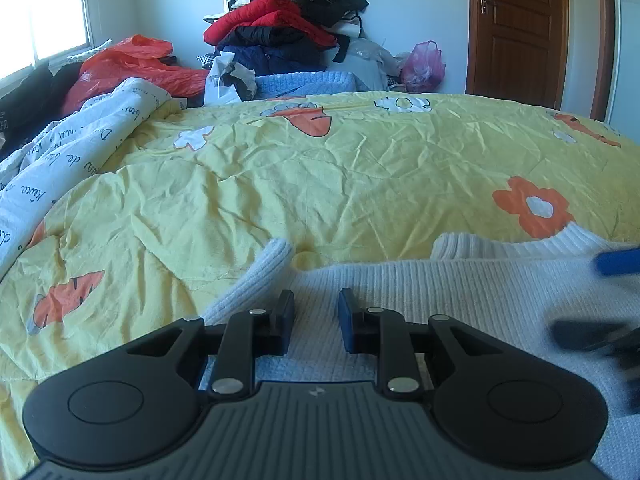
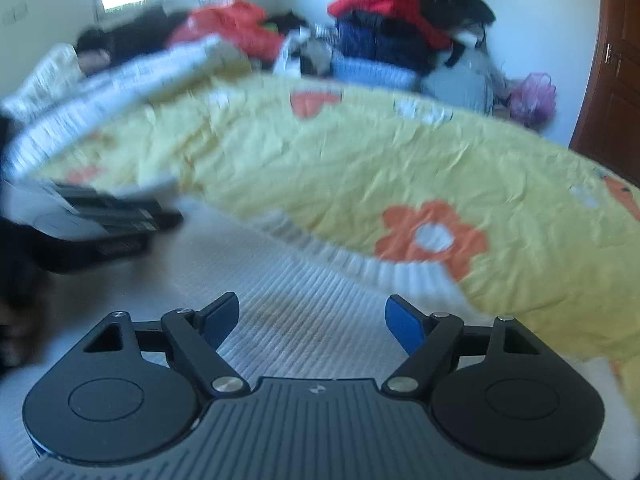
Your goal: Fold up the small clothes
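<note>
A white ribbed knit sweater (image 1: pixel 460 300) lies flat on the yellow flowered quilt (image 1: pixel 320 184), one sleeve (image 1: pixel 260 276) angled up to the left. My left gripper (image 1: pixel 315 300) rests low on it, jaws a narrow gap apart with knit showing between them; whether they pinch it is unclear. In the right wrist view my right gripper (image 2: pixel 312 316) hangs open and wide over the sweater (image 2: pixel 280 280) near its ribbed hem (image 2: pixel 380 268), nothing between the blue pads. It shows blurred at the right edge of the left wrist view (image 1: pixel 600 300).
A white printed duvet (image 1: pixel 68 152) is bunched along the left side. At the far end stand a tall pile of clothes (image 1: pixel 288 28), an orange plastic bag (image 1: pixel 132 64) and a pink bag (image 1: pixel 424 64). A wooden door (image 1: pixel 520 28) is at the back right.
</note>
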